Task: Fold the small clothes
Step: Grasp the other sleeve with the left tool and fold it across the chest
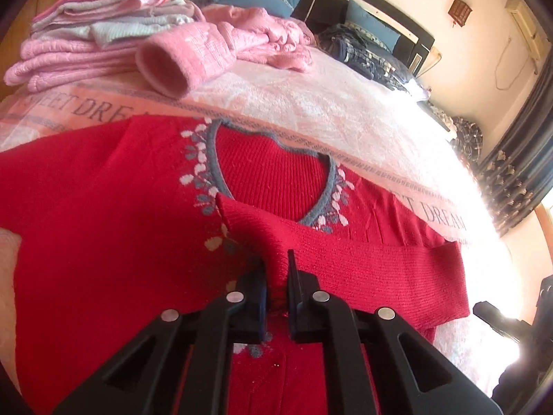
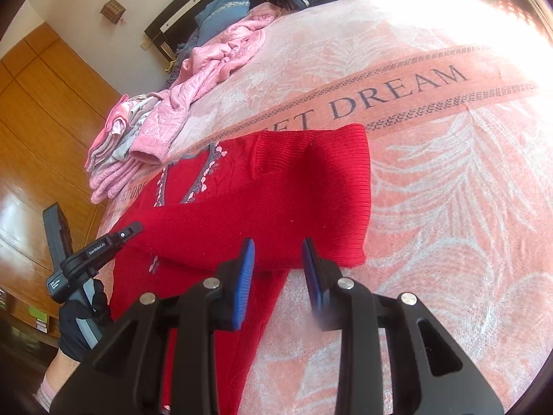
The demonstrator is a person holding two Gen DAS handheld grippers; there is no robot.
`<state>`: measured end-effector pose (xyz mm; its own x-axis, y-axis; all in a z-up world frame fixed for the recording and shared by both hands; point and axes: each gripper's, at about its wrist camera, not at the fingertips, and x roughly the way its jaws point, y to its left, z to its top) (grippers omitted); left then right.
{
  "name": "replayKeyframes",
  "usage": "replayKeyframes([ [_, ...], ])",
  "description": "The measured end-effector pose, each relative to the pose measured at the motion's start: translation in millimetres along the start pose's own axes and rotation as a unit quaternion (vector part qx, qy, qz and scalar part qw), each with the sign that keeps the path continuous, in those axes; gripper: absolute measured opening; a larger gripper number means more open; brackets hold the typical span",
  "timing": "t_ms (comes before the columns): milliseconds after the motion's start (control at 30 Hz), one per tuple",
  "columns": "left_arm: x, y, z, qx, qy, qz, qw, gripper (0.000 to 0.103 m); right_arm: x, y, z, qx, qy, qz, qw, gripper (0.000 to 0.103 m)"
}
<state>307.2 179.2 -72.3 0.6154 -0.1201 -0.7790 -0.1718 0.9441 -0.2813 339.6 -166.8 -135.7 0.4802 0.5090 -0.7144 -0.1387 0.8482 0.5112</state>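
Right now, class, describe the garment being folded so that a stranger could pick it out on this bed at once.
Start at the pink bedspread printed with DREAM. At its near edge lies the red knitted sweater, one sleeve drawn across its front and pinched by the left hand-held gripper. Unlike the pale pink clothes stacked behind, it is bright red, with a grey neckline ringed by small white leaf shapes.

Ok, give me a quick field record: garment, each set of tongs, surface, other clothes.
garment: red sweater lying on the bed, one sleeve folded across the chest
left tongs: shut on the sleeve's cuff end
right tongs: open, at the sweater's side edge, gripping nothing
surface: pink bedspread lettered "DREAM"
other clothes: folded pile and loose pink knit beyond the sweater
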Motion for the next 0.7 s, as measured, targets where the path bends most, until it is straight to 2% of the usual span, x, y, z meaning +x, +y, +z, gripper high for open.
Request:
replayKeyframes([
  [133,-28.6,34.4,24.8,-0.019,-0.041,0.019,0.9988,0.008,5.3,6.2,6.6,0.005,0.000,0.013,1.000,0.029],
  [233,-33.6,62.5,34.3,-0.013,-0.050,0.047,0.9976,0.008,20.7,14.1,10.3,0.011,0.011,0.038,0.999,0.030],
  [333,-12.0,90.0,32.5,-0.025,-0.014,0.044,0.9986,0.009,47.8,16.8,11.3,0.035,0.031,0.058,0.997,0.031],
  [400,7.6,105.1,22.4,-0.037,0.010,0.045,0.9983,0.009,66.9,11.9,7.8,0.054,0.048,0.037,0.997,0.031],
  [467,25.2,116.9,11.2,-0.047,0.041,0.051,0.9967,0.012,79.6,8.6,2.6,0.054,0.060,0.013,0.997,0.026],
  [567,21.4,120.5,8.8,-0.042,0.033,0.043,0.9977,0.016,77.4,10.6,3.5,0.046,0.067,0.009,0.997,0.024],
  [600,15.3,118.8,12.7,-0.041,0.029,0.047,0.9976,0.018,73.4,13.6,5.6,0.041,0.067,0.006,0.997,0.026],
  [700,-16.2,106.1,27.9,-0.026,-0.027,0.048,0.9981,0.023,54.1,30.8,12.8,0.006,0.041,0.001,0.999,0.040],
])
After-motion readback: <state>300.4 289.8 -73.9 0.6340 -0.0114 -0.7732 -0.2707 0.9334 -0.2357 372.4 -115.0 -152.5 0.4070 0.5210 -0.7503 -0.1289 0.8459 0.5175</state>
